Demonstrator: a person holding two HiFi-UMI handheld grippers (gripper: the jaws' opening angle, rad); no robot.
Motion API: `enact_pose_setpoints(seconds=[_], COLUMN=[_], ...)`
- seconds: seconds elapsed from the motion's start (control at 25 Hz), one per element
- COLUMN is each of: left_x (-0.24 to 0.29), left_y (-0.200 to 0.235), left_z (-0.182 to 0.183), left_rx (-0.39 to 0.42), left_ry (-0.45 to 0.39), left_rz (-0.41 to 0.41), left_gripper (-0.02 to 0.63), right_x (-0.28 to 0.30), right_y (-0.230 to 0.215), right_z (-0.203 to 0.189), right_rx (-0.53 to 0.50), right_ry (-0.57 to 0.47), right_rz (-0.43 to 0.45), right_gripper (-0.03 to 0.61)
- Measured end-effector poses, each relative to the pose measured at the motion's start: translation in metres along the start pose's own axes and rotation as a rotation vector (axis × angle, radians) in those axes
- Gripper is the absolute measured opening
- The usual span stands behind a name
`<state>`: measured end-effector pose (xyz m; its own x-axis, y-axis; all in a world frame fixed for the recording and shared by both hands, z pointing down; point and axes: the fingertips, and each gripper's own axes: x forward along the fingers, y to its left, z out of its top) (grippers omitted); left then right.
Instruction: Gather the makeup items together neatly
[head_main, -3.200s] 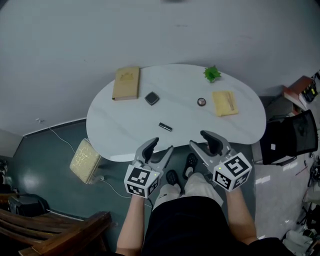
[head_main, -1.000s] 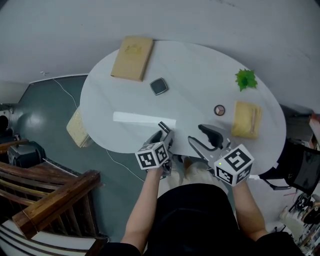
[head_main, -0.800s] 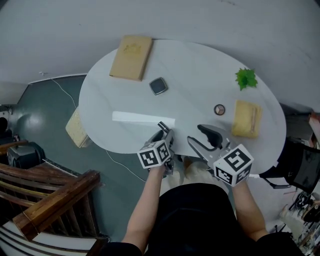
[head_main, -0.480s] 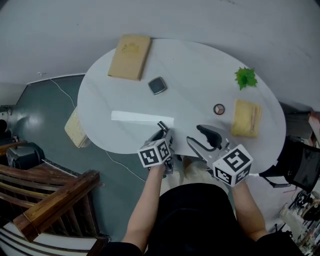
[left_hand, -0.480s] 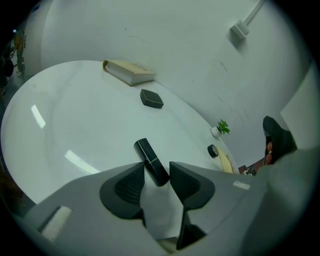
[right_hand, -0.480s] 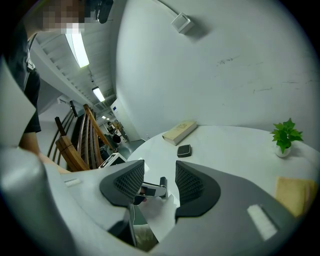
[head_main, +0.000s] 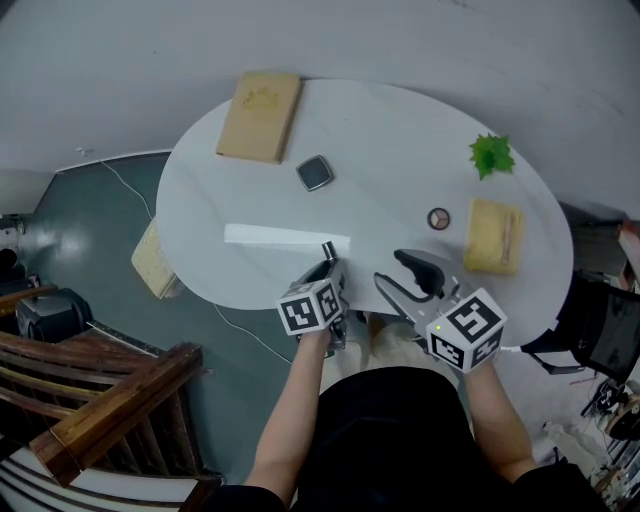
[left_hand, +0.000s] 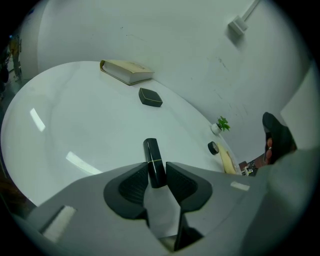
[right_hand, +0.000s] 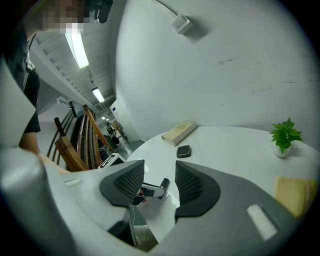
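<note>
Black lipstick (left_hand: 154, 162) is pinched btw the ribbed pads of my left gripper (left_hand: 157, 179). Those jaws have just been closing, and now both pads press on the tube's lower part. The upper part, w/ a thin gold band, sticks out past the tips, leaning slightly. Can't tell if the tube's bottom end touches anything underneath. In the head view that gripper sits at the near edge of the white table (head_main: 400, 150), a bit left of centre, w/ its marker cube (head_main: 310, 308) turned up toward me. The lipstick's top pokes up over the table's near edge, just beside a bright strip of reflected light (head_main: 285, 237) on the tabletop. My right gripper (head_main: 398, 272) hangs at the table's near edge too, just right of the left one. Its jaws are wide apart w/ nothing in them. Thru the gap its own view only shows the left gripper's tip and the lipstick, further off. Other bits on the table: a dark square compact (head_main: 315, 173) sits left of the table's middle, well apart from the lipstick. A tan book (head_main: 262, 115) lies at the table's far-left edge. A small round pot (head_main: 438, 219) is on the table's right side, just beside a yellow pouch (head_main: 492, 238) by the right edge. A small green plant (head_main: 491, 157) stands toward the table's far-right edge. Off the table's left side, dark wooden furniture (head_main: 110, 400) stands on the grey floor.
</note>
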<state>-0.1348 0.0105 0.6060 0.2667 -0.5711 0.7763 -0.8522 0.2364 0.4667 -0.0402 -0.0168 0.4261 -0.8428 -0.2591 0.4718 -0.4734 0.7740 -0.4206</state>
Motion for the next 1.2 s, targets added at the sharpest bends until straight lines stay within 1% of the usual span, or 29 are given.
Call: enact_pose_setpoints(seconds=[0.24, 0.4, 0.64, 0.84, 1.2], left_x=[0.003, 0.003, 0.006, 0.017, 0.040], left_y=[-0.002, -0.005, -0.017, -0.036, -0.068], left_z=[0.001, -0.001, 0.003, 0.014, 0.024], left_rx=[0.032, 0.038, 0.055, 0.100, 0.175], left_ry=[0.024, 0.047, 0.052, 0.061, 0.104], left_rz=[-0.014, -0.032, -0.063, -0.089, -0.126], left_gripper=[0.098, 0.095, 0.094, 0.094, 0.094], right_x=[-0.003, -0.007, -0.016, -0.025, -0.047], right_y=[-0.002, -0.003, -0.009, -0.017, -0.040], right_z=[-0.001, -0.004, -0.004, -0.004, -0.009], right_rx=[0.008, 0.016, 0.029, 0.045, 0.091], right_ry=[-0.012, -0.010, -0.026, -0.044, -0.080], right_rz=[-0.012, -0.028, -0.054, -0.086, -0.162], right_gripper=[0.189, 0.187, 0.189, 0.187, 0.188])
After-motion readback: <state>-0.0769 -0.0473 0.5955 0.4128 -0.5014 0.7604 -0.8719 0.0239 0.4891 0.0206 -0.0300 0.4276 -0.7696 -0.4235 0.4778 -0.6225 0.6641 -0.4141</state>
